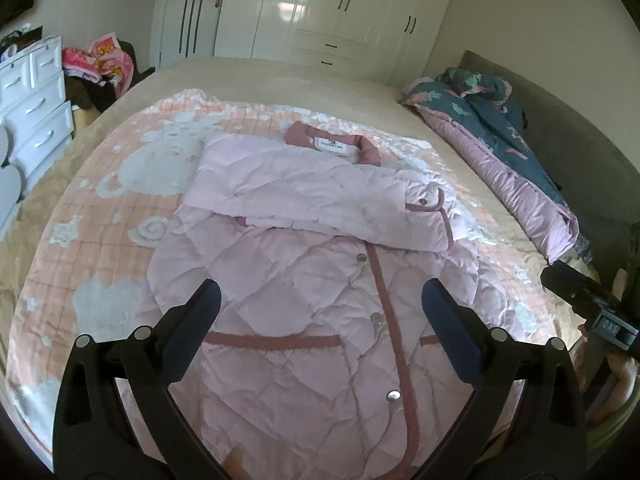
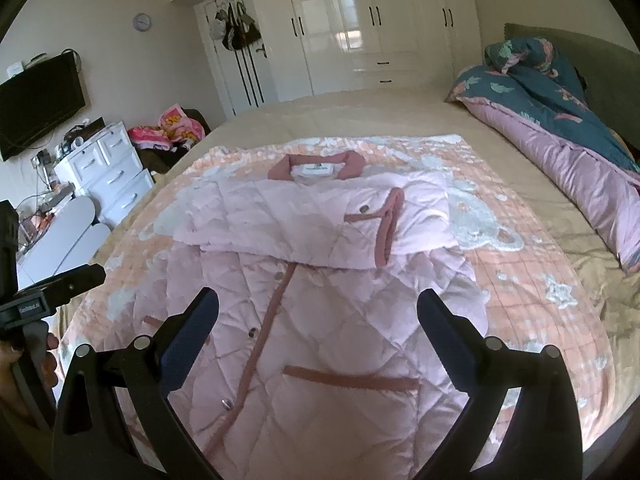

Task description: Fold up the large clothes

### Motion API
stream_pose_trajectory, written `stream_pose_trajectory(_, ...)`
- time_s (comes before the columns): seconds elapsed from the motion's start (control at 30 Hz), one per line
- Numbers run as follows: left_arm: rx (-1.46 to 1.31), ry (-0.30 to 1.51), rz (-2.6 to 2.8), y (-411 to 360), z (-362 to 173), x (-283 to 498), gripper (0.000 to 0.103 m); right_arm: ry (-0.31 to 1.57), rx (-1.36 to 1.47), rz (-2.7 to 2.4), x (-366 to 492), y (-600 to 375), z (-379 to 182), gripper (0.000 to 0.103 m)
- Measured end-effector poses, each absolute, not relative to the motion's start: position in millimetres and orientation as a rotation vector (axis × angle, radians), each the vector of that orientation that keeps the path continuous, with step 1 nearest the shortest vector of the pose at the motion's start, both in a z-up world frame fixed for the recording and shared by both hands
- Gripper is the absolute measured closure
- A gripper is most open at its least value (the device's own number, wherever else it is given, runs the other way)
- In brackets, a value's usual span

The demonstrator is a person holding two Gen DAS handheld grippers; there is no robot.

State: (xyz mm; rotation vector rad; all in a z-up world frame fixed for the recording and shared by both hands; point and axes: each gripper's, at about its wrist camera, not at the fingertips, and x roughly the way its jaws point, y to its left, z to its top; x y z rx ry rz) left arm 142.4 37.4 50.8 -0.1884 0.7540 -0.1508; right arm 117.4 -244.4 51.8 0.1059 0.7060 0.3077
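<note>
Pink quilted coat [image 1: 304,280] on blanket [image 1: 100,248] | duvet [image 2: 560,128] far side | left claw [image 1: 320,300], right claw [image 2: 318,308] both apart, empty

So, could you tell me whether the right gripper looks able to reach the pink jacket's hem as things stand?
Probably yes: the right gripper hangs open just above the quilted pink jacket, and nothing lies between them.

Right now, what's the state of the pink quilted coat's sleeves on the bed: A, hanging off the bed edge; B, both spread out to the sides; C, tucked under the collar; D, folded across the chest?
D: on the pink quilted coat, the sleeves lie folded flat across the chest below the collar.
</note>
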Motion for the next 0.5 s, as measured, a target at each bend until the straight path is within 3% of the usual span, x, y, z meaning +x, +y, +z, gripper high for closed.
stream_pose_trajectory(0.5,-0.140,0.801,-0.105,44.2,22.4,133.6,0.009,0.793,0.102,0.277,109.6,-264.6,16.0,0.004)
